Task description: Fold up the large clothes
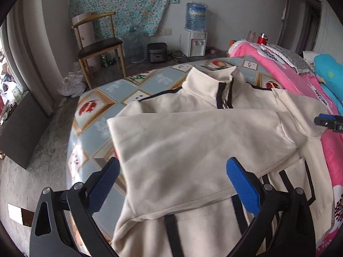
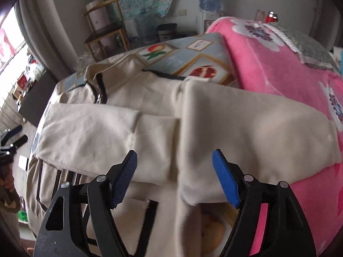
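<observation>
The jacket (image 1: 193,141) is cream cloth, matt and soft like brushed fleece, with black woven tape and a shiny metal zipper (image 1: 225,105) at 12 o'clock of it. The bed cover (image 1: 103,111) under it is smooth printed cloth with a light sheen. The pink blanket (image 2: 278,68), at 3 o'clock from the jacket, looks fluffy and plush. The left gripper (image 1: 172,184) and the right gripper (image 2: 174,175) have matt black plastic arms, small bright metal pins, and blue pads (image 1: 244,190) with a fine ribbed texture. The chair (image 1: 100,47) is varnished wood with a dark smooth seat. The floor (image 1: 32,171) is rough grey concrete.
</observation>
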